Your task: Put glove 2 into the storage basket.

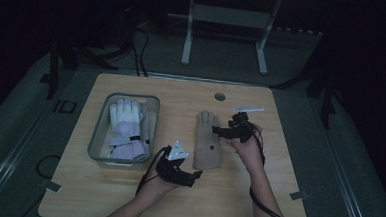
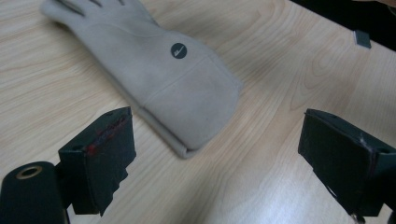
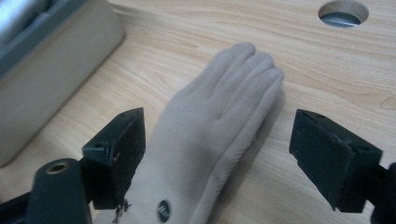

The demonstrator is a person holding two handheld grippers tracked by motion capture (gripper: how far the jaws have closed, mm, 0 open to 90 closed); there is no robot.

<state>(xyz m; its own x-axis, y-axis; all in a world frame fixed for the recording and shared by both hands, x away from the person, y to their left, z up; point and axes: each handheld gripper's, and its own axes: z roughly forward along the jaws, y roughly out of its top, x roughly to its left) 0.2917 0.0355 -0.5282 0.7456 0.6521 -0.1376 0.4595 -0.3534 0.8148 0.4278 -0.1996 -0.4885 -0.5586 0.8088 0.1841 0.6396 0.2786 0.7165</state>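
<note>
A beige glove (image 1: 208, 139) lies flat on the wooden table (image 1: 256, 192), fingers pointing away from the person, with a small round dark logo on its back. My left gripper (image 1: 193, 176) hovers just below and left of the cuff, jaws wide open with nothing between them. In the left gripper view the glove's cuff (image 2: 187, 88) lies ahead of the left gripper (image 2: 215, 158). My right gripper (image 1: 219, 132) is at the glove's right edge near the fingers. In the right gripper view the right gripper (image 3: 217, 154) is open, its jaws standing on either side of the glove (image 3: 219, 112) without touching it.
A grey bin (image 1: 97, 133) at the table's left holds a white and lilac glove (image 1: 125, 127); the bin's wall (image 3: 46, 74) is also in the right gripper view. A round cable hole (image 1: 220, 96) sits near the far edge. Grey tape (image 1: 296, 195) marks the near right corner.
</note>
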